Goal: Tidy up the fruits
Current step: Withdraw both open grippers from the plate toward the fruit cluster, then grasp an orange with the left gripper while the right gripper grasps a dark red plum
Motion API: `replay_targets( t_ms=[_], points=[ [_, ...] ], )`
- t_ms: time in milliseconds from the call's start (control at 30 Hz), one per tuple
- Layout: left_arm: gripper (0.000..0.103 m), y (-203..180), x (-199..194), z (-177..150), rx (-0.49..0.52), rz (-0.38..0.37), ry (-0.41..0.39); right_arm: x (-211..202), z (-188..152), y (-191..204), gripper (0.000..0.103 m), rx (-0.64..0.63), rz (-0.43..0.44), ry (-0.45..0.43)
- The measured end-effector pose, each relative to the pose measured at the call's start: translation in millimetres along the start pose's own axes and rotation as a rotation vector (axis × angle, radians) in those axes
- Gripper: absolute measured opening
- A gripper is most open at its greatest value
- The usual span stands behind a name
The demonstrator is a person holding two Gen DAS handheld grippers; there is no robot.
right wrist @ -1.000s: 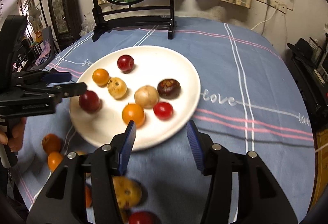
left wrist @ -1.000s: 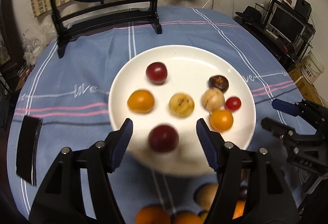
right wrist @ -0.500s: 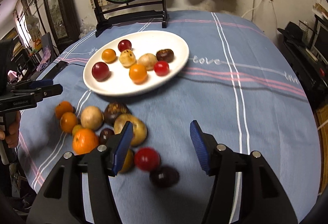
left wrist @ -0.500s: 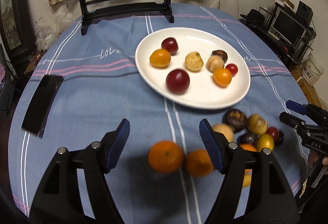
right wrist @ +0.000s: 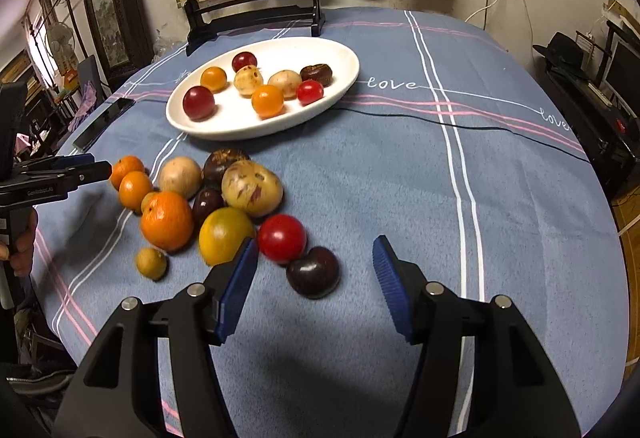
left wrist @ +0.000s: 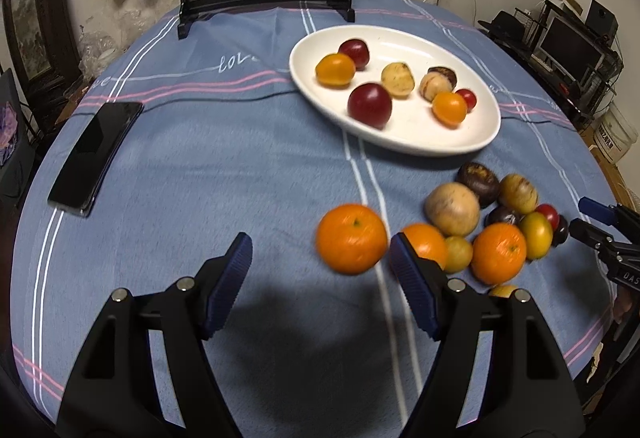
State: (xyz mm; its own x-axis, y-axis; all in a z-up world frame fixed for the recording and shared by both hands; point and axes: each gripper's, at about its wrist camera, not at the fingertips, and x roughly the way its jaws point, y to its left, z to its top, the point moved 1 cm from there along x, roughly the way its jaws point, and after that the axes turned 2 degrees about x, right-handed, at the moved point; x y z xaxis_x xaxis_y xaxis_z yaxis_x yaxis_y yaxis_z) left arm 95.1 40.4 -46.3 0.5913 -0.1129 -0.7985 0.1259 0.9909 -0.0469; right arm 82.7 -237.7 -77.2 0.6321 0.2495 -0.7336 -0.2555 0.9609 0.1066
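Fruit lies in two groups on the round surface (right wrist: 400, 177) under a blue cloth with white and pink stripes. Seven small round pieces sit on the oval white glazed plate (right wrist: 340, 85), whose long axis runs from lower left to upper right in the right wrist view: two dark red, two orange, two pale speckled, one brown, plus one little bright red one beside them. A loose cluster (right wrist: 208, 197) of about a dozen lies on the cloth near the plate. The left tool (left wrist: 320, 262) has its ribbed blue pads apart, a smooth orange mandarin (left wrist: 351, 238) just ahead between them, untouched. The right tool (right wrist: 314, 278) is opening, with a glossy dark purple plum (right wrist: 313, 271) between its pads, unclamped. A flat black phone (left wrist: 96, 151) lies apart.
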Motion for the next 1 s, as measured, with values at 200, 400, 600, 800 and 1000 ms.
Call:
replay_targets(
  t_ms=[200, 400, 600, 800, 1000],
  points=[
    [0.073, 1, 5, -10, 0.012, -0.004, 0.022, 4, -7, 2, 0.06, -0.013, 0.002, 0.019],
    [0.073, -1, 16, -15, 0.026, -0.004, 0.05, 2, -8, 3, 0.06, -0.013, 0.006, 0.011],
    [0.073, -10, 33, -12, 0.063, 0.01, 0.076, 4, -8, 3, 0.061, -0.02, 0.008, 0.014],
    [0.073, -13, 45, 2, 0.102, 0.014, 0.075, 9, -9, -1, 0.061, -0.004, 0.014, 0.022],
    [0.045, -24, 47, 9, 0.143, -0.012, 0.061, 11, -7, -3, 0.061, 0.0, 0.015, 0.027]
  ],
)
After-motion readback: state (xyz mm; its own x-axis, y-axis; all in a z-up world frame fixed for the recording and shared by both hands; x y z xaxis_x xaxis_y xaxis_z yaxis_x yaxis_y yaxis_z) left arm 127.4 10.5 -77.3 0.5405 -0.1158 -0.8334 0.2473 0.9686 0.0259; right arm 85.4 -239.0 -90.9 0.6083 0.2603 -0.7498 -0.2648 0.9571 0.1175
